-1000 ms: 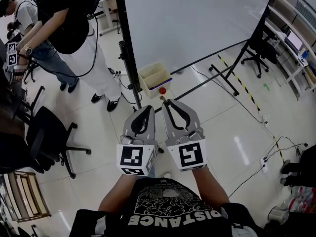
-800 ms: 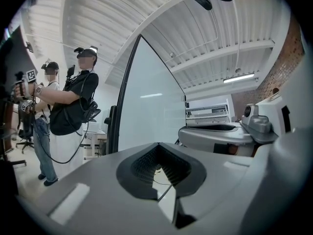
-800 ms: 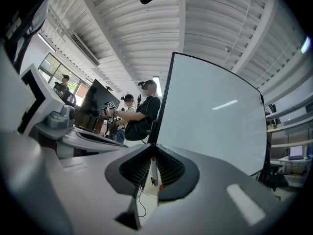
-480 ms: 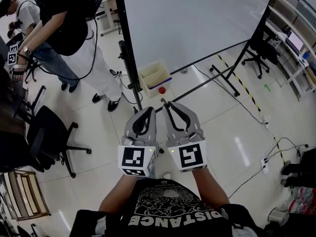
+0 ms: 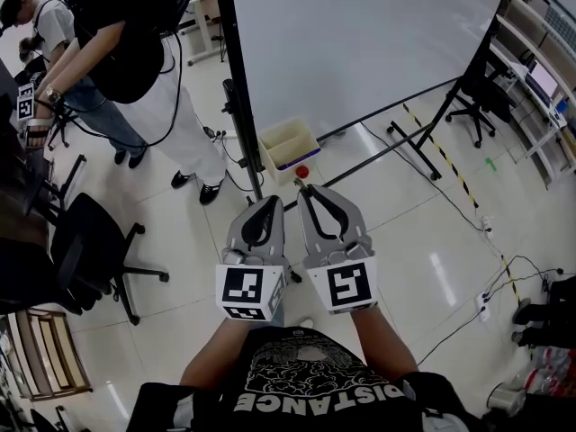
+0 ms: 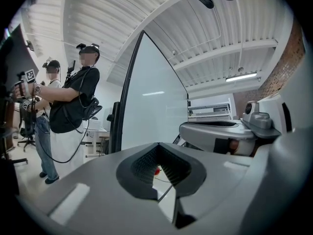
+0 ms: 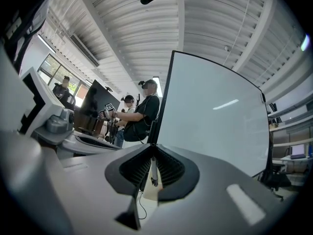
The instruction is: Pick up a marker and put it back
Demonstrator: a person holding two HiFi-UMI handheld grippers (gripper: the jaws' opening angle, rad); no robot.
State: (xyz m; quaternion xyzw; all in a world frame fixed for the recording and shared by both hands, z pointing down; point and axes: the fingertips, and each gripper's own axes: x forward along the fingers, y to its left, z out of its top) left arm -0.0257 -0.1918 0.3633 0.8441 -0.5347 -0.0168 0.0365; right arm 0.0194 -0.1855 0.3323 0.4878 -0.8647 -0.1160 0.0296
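Note:
My two grippers are held side by side over the floor in front of a whiteboard [image 5: 360, 43]. The right gripper [image 5: 302, 187] is shut on a thin white marker [image 7: 152, 171], which stands upright between its ribbed pads in the right gripper view [image 7: 152, 168]. The left gripper [image 5: 270, 200] is shut with nothing in it. A small red object [image 6: 157, 171] shows through the slit between its jaws in the left gripper view [image 6: 157, 168]. Just ahead, a cream box [image 5: 288, 142] on the floor holds a dark blue marker [image 5: 295, 162]. The red object [image 5: 301, 171] lies beside the box.
The whiteboard's black post [image 5: 241, 106] and floor legs [image 5: 378, 156] stand just ahead. Two people [image 5: 135, 52] stand at the left, near a black office chair [image 5: 85, 241]. Cables [image 5: 468, 232] trail across the tiles on the right, by shelves [image 5: 540, 70].
Both grippers keep the same pose and stay shut. In the head view the box, red object and whiteboard have drifted slightly right and up.

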